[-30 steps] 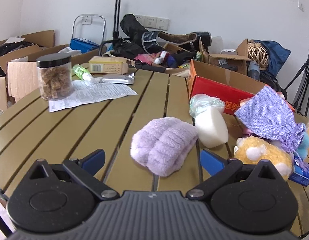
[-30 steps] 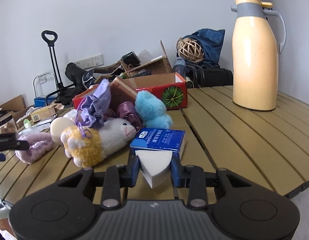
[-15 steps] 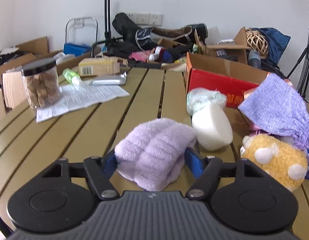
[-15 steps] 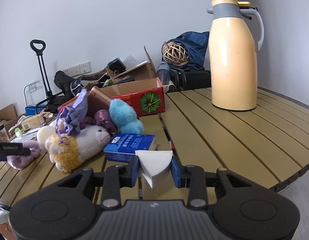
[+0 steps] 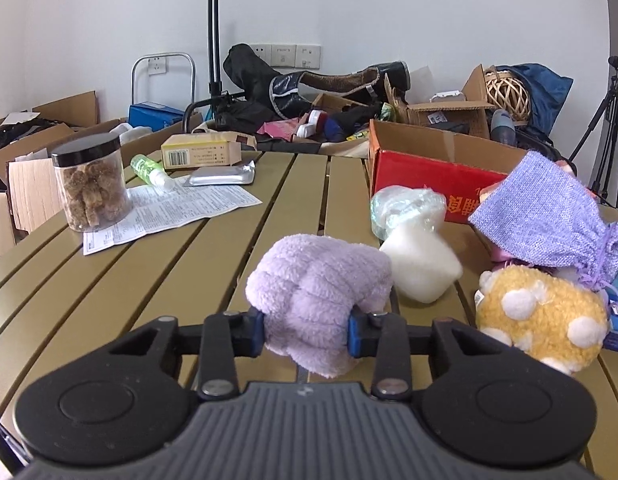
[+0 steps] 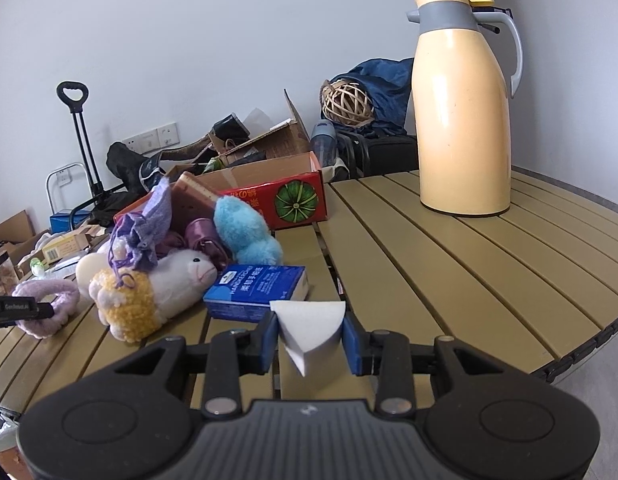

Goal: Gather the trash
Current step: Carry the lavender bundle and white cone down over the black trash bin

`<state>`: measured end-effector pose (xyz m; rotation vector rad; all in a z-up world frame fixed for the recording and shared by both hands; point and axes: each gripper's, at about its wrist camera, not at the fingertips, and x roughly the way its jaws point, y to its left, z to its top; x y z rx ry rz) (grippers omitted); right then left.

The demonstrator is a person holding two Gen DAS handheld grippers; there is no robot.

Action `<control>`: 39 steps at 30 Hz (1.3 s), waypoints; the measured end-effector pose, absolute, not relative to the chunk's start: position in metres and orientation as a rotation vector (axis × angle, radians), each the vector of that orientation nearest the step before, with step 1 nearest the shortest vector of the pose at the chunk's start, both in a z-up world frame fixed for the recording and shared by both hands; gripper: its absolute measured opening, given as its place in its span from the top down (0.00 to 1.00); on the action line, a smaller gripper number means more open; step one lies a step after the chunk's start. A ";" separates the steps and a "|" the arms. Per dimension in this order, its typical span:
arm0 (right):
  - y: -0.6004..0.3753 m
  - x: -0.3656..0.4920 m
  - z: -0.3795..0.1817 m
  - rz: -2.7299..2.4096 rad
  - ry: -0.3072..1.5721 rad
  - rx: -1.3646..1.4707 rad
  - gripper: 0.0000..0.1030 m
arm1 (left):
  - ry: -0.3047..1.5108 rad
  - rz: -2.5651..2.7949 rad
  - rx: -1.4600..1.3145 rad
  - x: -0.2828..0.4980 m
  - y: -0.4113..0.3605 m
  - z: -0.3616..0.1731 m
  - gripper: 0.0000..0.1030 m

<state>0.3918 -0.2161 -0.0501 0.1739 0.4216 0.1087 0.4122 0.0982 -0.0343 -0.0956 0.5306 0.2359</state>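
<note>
A fluffy lilac cloth bundle (image 5: 321, 280) sits over the slatted table (image 5: 109, 300), and my left gripper (image 5: 305, 328) is shut on its near end, the blue pads pressing into the pile. The right wrist view shows the same bundle (image 6: 49, 300) at far left with a black finger (image 6: 21, 308) of the left gripper beside it. My right gripper (image 6: 309, 340) is shut on a white wedge-shaped foam piece (image 6: 309, 320), held just above the table near its front edge.
Right of the lilac bundle lie a white sponge (image 5: 421, 264), a yellow plush toy (image 5: 541, 316) and a purple pouch (image 5: 549, 216) before a red box (image 5: 429, 176). A snack jar (image 5: 91, 184) stands on a paper sheet (image 5: 181, 208). A blue tissue pack (image 6: 257, 288) and a yellow thermos (image 6: 465, 112) are nearby.
My left gripper's jaws went from wide open to closed on the lilac bundle, squeezing it. My right gripper drew back slightly from the tissue pack, still holding the foam wedge.
</note>
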 end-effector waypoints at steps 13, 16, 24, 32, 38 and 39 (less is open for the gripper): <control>-0.218 0.379 -0.045 0.139 0.399 0.178 0.67 | 0.452 0.201 -0.106 0.371 0.083 -0.009 0.66; -0.218 0.374 -0.041 0.153 0.386 0.181 0.67 | 0.423 0.185 -0.104 0.354 0.074 -0.001 0.66; -0.213 0.349 -0.026 0.191 0.339 0.145 0.67 | 0.343 0.126 -0.090 0.309 0.050 0.032 0.66; -0.217 0.315 -0.019 0.235 0.360 0.170 0.67 | 0.333 0.093 -0.074 0.261 0.043 0.046 0.66; -0.212 0.282 -0.022 0.264 0.382 0.148 0.67 | 0.331 0.070 -0.072 0.224 0.040 0.048 0.66; -0.211 0.277 -0.022 0.268 0.385 0.144 0.67 | 0.332 0.067 -0.072 0.217 0.040 0.048 0.66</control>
